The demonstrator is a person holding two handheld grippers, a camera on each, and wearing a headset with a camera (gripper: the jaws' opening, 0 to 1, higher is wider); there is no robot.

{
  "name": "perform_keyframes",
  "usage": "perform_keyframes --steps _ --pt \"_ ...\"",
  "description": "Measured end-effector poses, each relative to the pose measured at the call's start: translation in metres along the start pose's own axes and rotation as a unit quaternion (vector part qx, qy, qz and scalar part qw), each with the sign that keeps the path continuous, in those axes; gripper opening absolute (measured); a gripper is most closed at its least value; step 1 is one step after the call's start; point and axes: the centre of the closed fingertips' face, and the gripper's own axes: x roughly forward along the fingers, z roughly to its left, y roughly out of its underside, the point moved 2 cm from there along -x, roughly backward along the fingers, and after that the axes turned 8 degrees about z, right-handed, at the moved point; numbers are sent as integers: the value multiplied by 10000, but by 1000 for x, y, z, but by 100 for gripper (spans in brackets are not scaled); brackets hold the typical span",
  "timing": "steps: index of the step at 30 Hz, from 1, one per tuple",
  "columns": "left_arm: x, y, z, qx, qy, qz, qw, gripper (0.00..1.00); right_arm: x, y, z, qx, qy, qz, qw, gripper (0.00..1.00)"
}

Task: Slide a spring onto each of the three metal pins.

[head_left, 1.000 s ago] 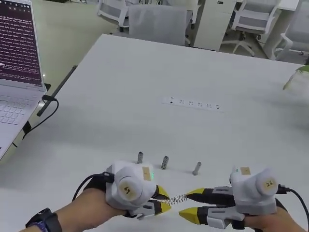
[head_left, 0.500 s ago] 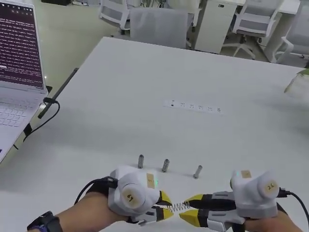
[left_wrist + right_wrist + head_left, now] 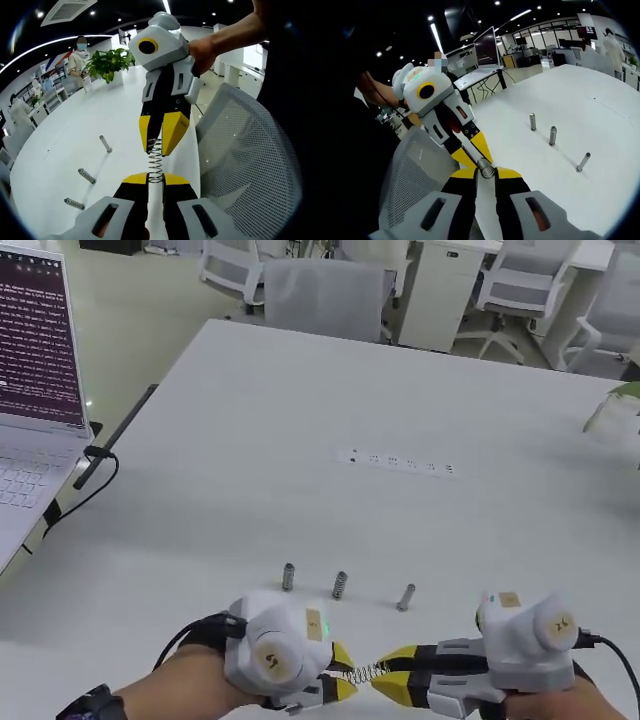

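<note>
Room: an open office, with white swivel chairs past the far edge of a wide white tabletop.
Left edge: an open laptop with a screen full of text. A black cable loops over the edge beside it.
Middle: a white power strip lies flat, well apart from the work.
Right edge: a leafy plant.
Pins: three stand in a row near the near edge, just beyond the claws. In the head view the left pin and the middle pin each carry a coil. The right pin leans a little and shows bare metal.
Spring: a loose spring is held in the air over the near edge, level between the two claws and nearer the person than the pins.
Left claw: jaws almost together, pinching one end of the spring.
Right claw: jaws almost together, clamped on the other end. Its yellow tips face the left claw's tips with only the spring between them.
In the way: in the head view the white gripper bodies and the person's hands cover part of the near edge. In the left gripper view the right gripper's body stands in front of the far tabletop, with the pins off to one side of it. A mesh chair back sits beside the near edge.
</note>
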Motion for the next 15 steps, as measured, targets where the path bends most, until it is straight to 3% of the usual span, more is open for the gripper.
perform_keyframes --steps 15 --pt "5 5 -2 -29 -16 67 10000 2 6 -2 3 94 25 51 9999 8"
